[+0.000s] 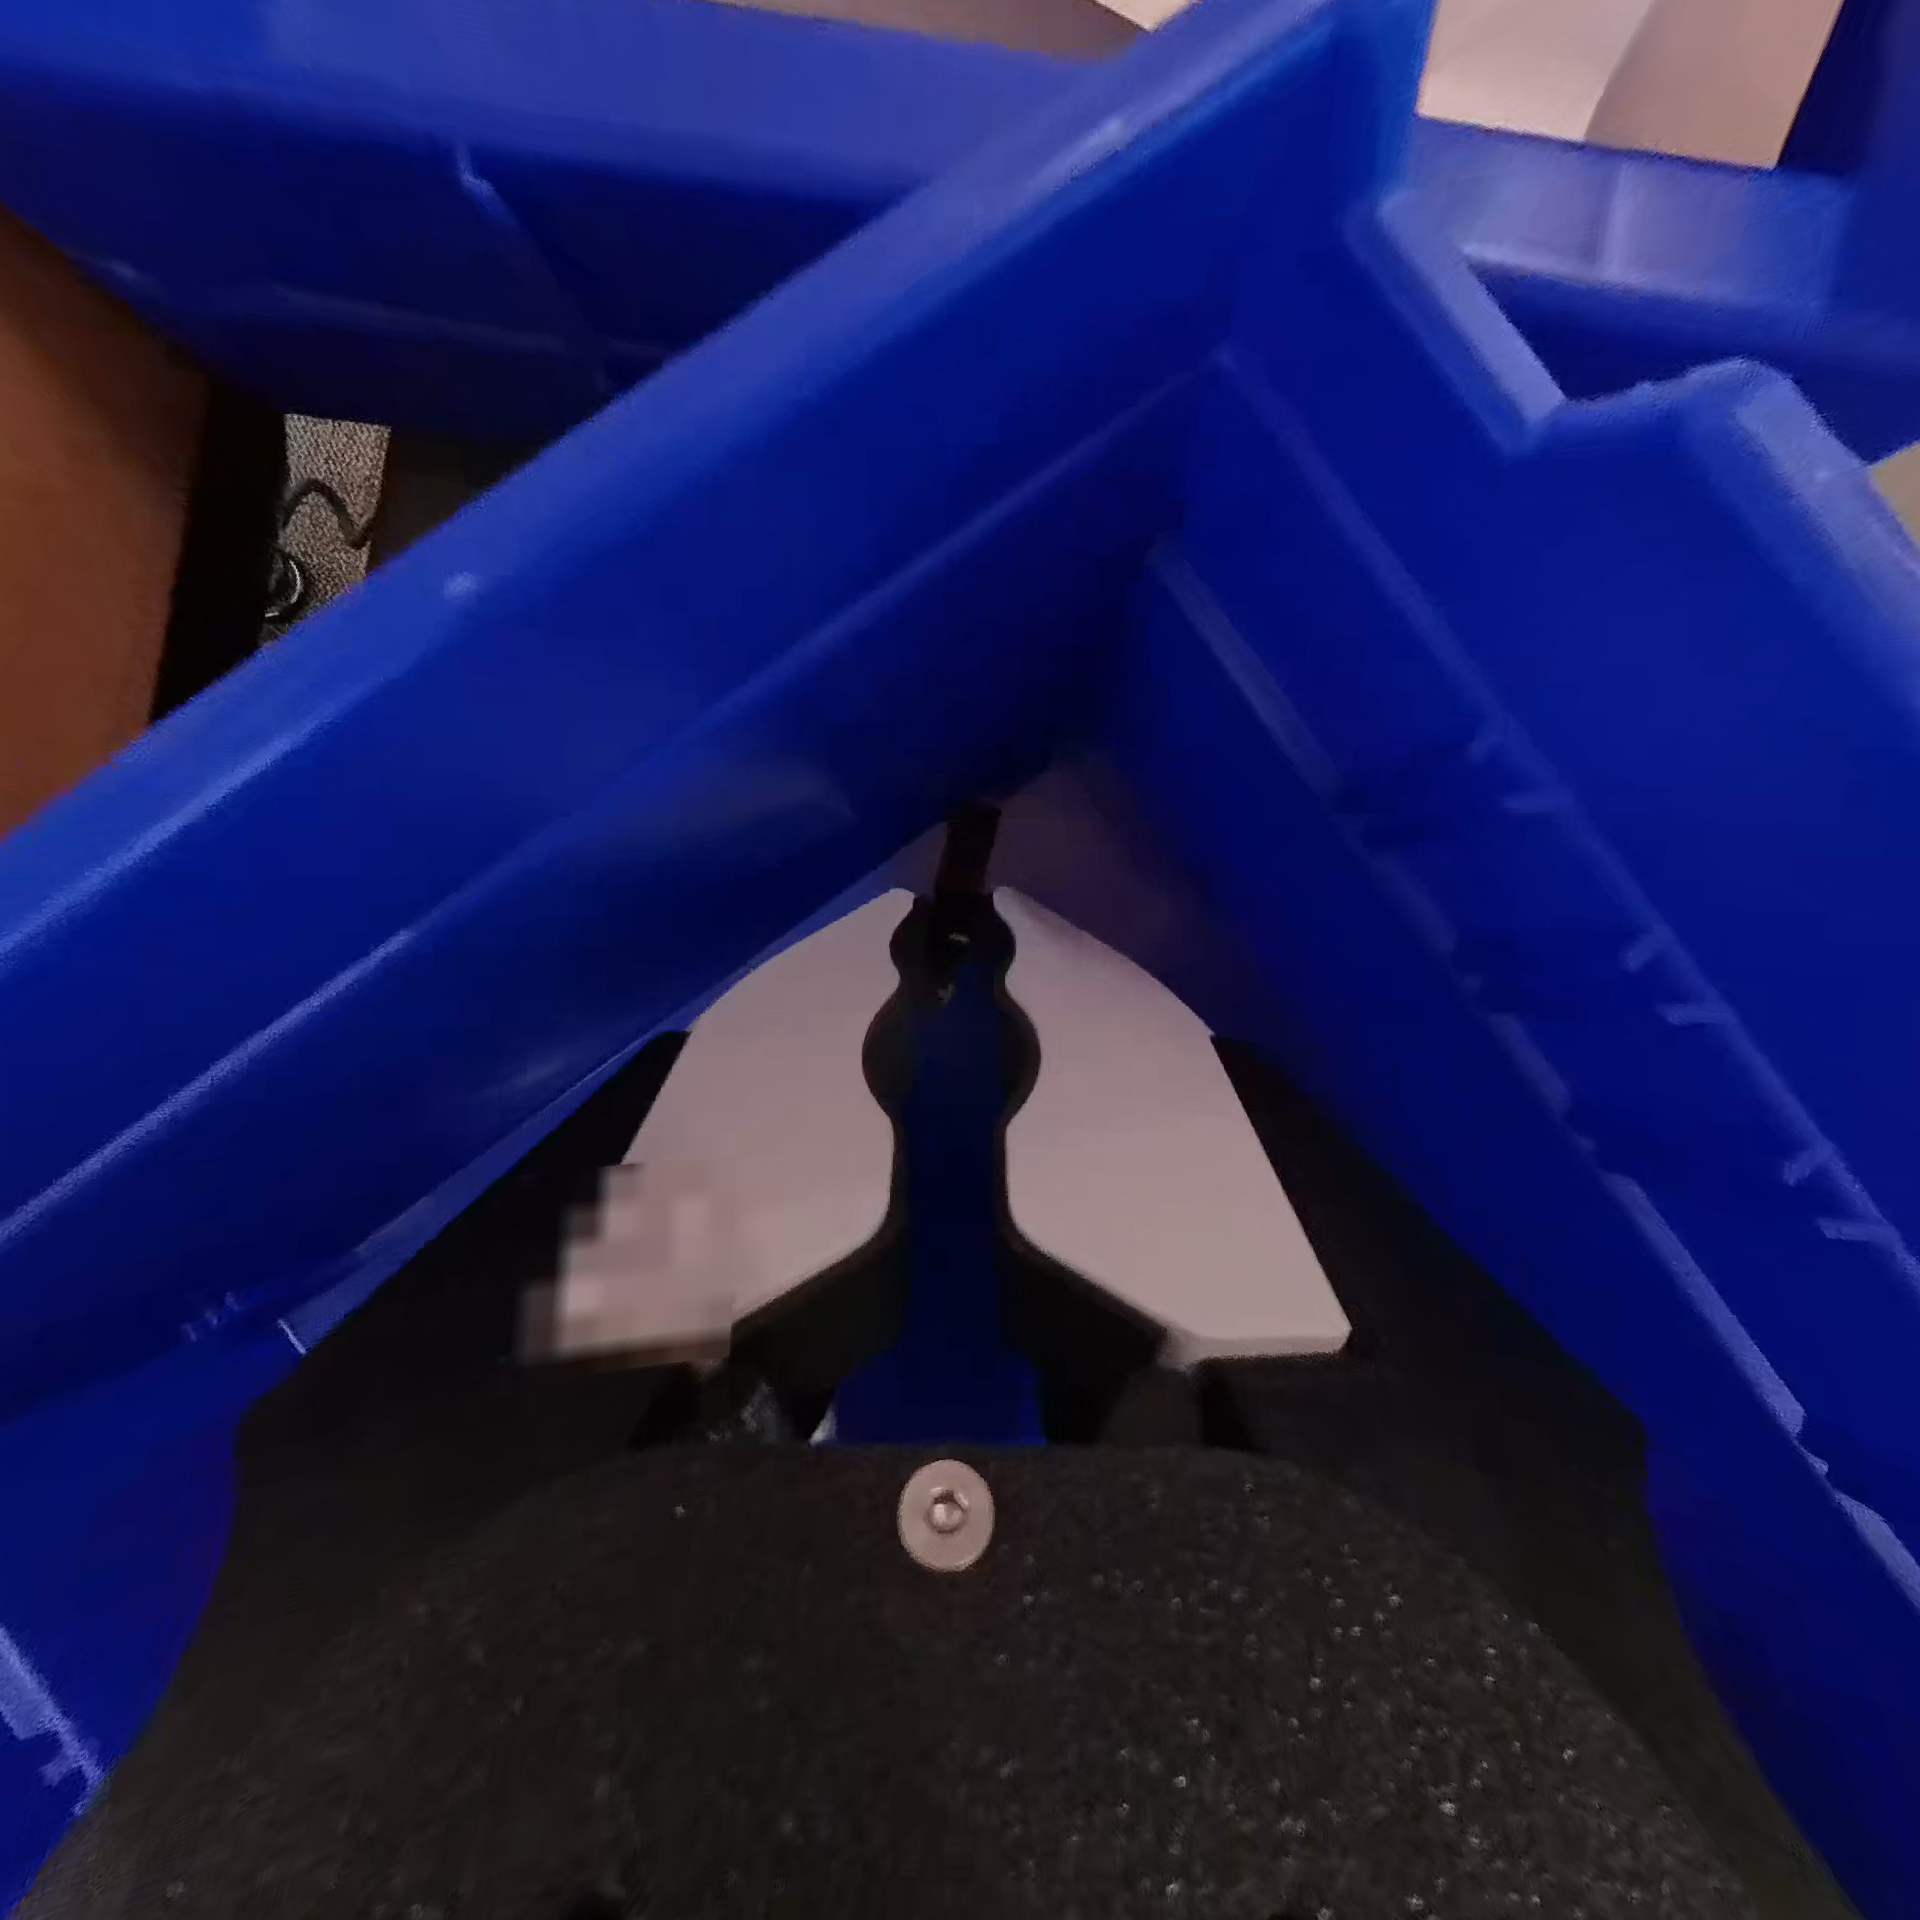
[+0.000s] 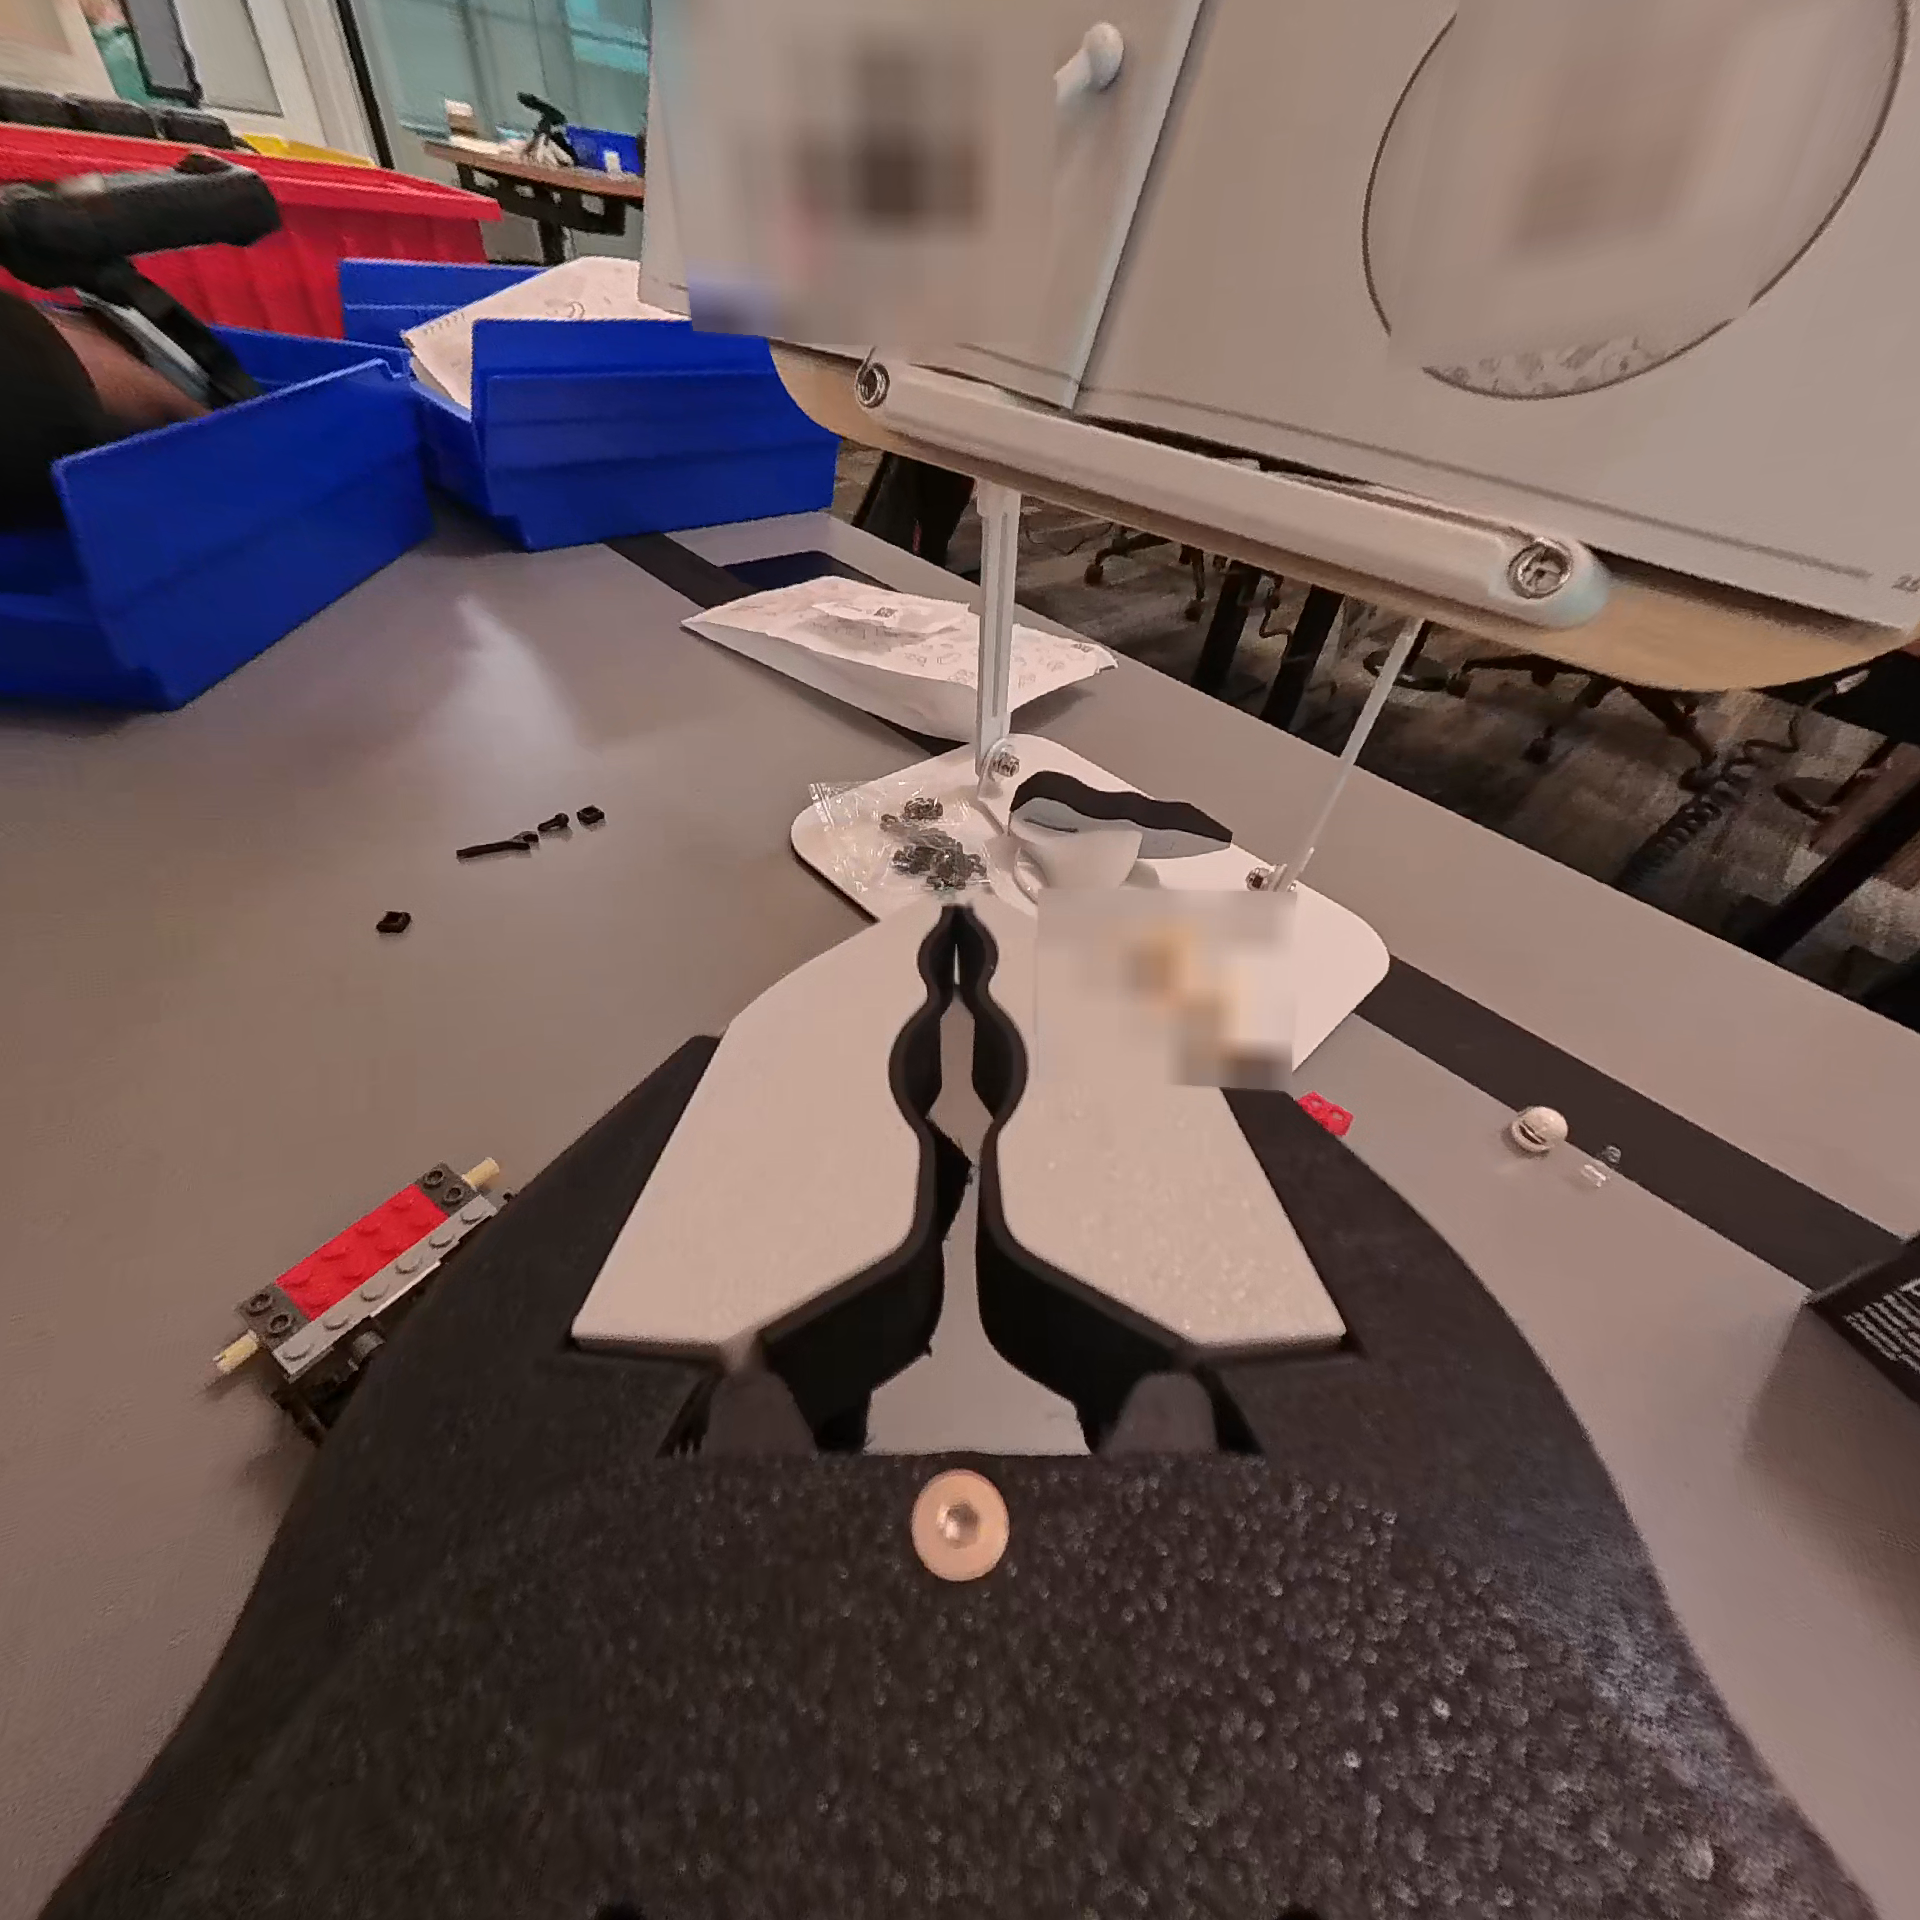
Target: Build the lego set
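Note:
In the left wrist view my left gripper (image 1: 956,930) is shut on a small thin black lego piece (image 1: 966,847) that sticks out past the tips. It sits close against the corner of a blue bin (image 1: 935,468). In the right wrist view my right gripper (image 2: 958,916) is shut and empty, low over the grey table (image 2: 364,987). A partly built red and grey lego assembly (image 2: 364,1268) lies just left of it. Small loose black pieces (image 2: 530,836) lie farther out on the left.
A white stand (image 2: 1340,945) holds an open instruction booklet (image 2: 1299,260) overhead, with a clear bag of small parts (image 2: 930,847) on its base. Blue bins (image 2: 623,436) and a red bin (image 2: 312,229) stand at the back left. A red piece (image 2: 1325,1112) and a white round piece (image 2: 1536,1130) lie to the right. Left tips to right tips: about 65 cm.

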### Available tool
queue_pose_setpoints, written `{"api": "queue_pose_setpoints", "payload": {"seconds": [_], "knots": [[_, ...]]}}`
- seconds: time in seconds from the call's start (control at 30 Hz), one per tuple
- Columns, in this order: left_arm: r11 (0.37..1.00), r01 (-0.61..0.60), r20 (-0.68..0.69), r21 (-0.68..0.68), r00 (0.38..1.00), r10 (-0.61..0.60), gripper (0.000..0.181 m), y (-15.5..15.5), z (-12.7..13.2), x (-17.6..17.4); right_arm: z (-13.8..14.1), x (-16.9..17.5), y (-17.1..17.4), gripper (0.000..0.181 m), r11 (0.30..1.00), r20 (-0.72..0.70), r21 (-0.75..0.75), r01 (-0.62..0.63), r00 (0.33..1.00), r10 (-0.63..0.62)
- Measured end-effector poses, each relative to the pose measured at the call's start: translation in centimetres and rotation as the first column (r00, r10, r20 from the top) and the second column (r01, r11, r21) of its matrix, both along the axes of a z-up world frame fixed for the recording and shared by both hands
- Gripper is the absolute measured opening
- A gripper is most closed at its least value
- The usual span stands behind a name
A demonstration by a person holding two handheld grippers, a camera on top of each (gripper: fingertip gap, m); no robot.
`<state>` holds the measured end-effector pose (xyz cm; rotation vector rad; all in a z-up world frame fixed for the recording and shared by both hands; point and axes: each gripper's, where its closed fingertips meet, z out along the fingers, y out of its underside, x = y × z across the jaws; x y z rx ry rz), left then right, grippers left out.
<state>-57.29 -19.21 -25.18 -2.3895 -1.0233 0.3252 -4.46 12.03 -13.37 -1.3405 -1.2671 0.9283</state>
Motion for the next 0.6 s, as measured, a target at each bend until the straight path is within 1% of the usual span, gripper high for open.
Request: {"api": "queue_pose_setpoints", "payload": {"seconds": [0.1,0.17,0.2,0.27,0.3,0.33,0.4,0.43,0.47,0.5,0.53,0.57,0.6], "knots": [[0.998,0.04,0.021,-0.048,0.999,-0.039,0.009,-0.5,0.2,1.0,-0.1,0.1,0.0,0.0,1.0,0.003,-0.009,-0.004,1.0,0.004],[0.997,0.077,0.01,-0.013,0.997,-0.077,0.009,-0.2,1.7,2.2,0.3,0.2,-0.1,0.0,1.0,-0.007,-0.008,-0.008,1.0,0.008],[0.995,0.098,-0.01,0.027,0.995,-0.098,0.008,0.1,3.1,3.0,0.5,0.2,-0.1,0.0,1.0,-0.013,-0.006,-0.01,1.0,0.01],[0.976,0.166,-0.066,0.142,0.985,-0.158,0.008,1.3,6.9,5.4,0.9,0.3,-0.4,0.0,1.0,-0.024,-0.011,-0.018,1.0,0.018],[0.951,0.224,-0.101,0.211,0.973,-0.207,0.008,2.2,9.2,7.2,1.1,0.3,-0.7,0.0,0.999,-0.027,-0.022,-0.03,0.999,0.029],[0.908,0.307,-0.141,0.284,0.95,-0.277,0.008,3.5,11.6,9.5,1.2,0.2,-1.1,0.0,0.998,-0.029,-0.036,-0.047,0.998,0.046],[0.768,0.49,-0.232,0.412,0.872,-0.432,0.007,6.1,16.2,15.7,1.5,-0.1,-2.3,0.0,0.993,-0.04,-0.06,-0.097,0.995,0.094],[0.679,0.568,-0.269,0.465,0.822,-0.503,0.007,7.3,18.2,19.2,1.7,-0.2,-3.0,0.0,0.99,-0.049,-0.064,-0.126,0.991,0.123],[0.566,0.633,-0.296,0.528,0.762,-0.577,0.007,8.5,19.9,23.1,1.9,-0.3,-3.8,0.0,0.985,-0.059,-0.06,-0.159,0.986,0.156],[0.433,0.67,-0.306,0.603,0.696,-0.65,0.007,9.5,21.5,27.3,2.2,-0.4,-4.6,0.0,0.981,-0.067,-0.052,-0.189,0.98,0.186],[0.305,0.663,-0.295,0.684,0.634,-0.715,0.007,10.3,22.7,31.3,2.5,-0.4,-5.4,0.0,0.975,-0.076,-0.042,-0.217,0.974,0.214],[0.184,0.618,-0.276,0.764,0.571,-0.773,0.007,11.0,23.8,34.9,2.9,-0.4,-6.2,0.002,0.968,-0.09,-0.03,-0.248,0.965,0.245],[0.078,0.547,-0.256,0.834,0.507,-0.823,0.007,11.6,24.6,38.2,3.4,-0.4,-6.9,0.003,0.963,-0.109,-0.014,-0.268,0.958,0.265]]}}
